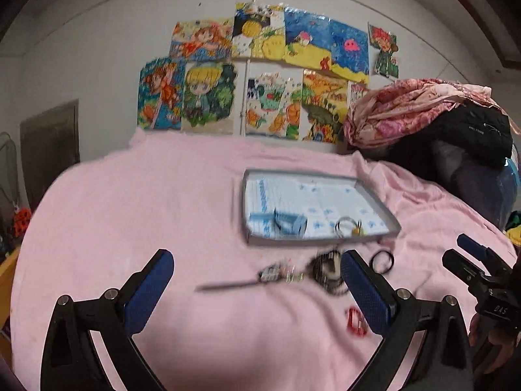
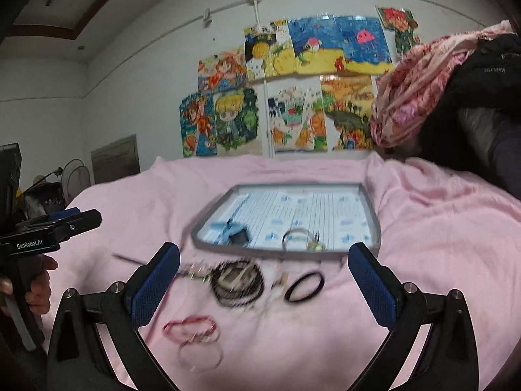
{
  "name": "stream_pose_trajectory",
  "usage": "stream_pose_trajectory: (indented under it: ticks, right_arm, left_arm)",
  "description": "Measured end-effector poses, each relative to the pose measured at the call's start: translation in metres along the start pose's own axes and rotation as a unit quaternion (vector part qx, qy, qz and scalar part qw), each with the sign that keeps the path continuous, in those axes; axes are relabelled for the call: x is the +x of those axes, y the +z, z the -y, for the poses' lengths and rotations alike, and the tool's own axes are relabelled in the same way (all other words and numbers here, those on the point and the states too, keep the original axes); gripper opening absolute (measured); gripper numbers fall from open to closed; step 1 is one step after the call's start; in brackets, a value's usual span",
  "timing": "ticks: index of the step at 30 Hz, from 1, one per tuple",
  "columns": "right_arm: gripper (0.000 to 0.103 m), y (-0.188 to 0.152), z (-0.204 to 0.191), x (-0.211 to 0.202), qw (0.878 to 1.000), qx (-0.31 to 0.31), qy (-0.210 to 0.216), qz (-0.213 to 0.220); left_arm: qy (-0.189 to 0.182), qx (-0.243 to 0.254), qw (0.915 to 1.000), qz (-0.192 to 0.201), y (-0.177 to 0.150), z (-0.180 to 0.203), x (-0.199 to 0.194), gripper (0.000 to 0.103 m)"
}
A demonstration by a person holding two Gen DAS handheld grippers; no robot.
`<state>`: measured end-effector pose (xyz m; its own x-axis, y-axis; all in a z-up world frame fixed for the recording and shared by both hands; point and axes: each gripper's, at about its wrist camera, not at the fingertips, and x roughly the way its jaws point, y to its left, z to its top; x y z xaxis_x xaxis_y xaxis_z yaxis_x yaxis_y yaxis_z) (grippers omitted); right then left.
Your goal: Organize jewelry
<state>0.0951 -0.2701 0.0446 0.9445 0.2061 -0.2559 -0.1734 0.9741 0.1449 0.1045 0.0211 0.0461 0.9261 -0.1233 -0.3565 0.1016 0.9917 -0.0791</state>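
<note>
Both sets of jaws apart, empty, hovering above pink cloth [image 2: 423, 228]. Loose pieces near grey tray [image 2: 371, 202]: beaded coil [image 2: 237, 282], black hair tie [image 2: 304, 286], red bracelet [image 2: 190, 327]. Best approach: descend over one piece, straddle its band, close gently, avoid snagging cloth.

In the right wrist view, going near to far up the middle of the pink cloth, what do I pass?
Clear bangle → red bracelet → dark beaded coil → grey tray → wall drawings.
</note>
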Motion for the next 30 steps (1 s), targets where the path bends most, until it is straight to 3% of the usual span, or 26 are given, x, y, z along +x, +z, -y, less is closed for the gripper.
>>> stream_pose_trajectory:
  ticks: [9,15,17,22,30]
  right_arm:
    - [0.102,-0.041,-0.008,-0.001,0.992,0.023,0.001,-0.127]
    - [0.100,-0.050,-0.006,0.010,0.985,0.026,0.010,-0.172]
    - [0.083,-0.050,-0.005,0.016,0.982,0.023,0.019,-0.188]
    - [0.057,-0.048,0.000,0.037,0.974,0.011,0.058,-0.217]
    - [0.038,-0.053,-0.009,0.057,0.963,-0.024,0.103,-0.249]
  left_arm:
    - [-0.043,-0.019,0.9947,-0.091,-0.036,-0.014,-0.003,0.103]
    - [-0.083,-0.001,0.9871,-0.137,-0.046,-0.002,0.011,0.103]
    - [-0.099,0.000,0.9838,-0.149,-0.048,0.003,0.017,0.103]
    - [-0.148,-0.015,0.9753,-0.163,-0.047,0.010,0.029,0.098]
    - [-0.213,-0.036,0.9554,-0.202,-0.051,0.024,0.057,0.074]
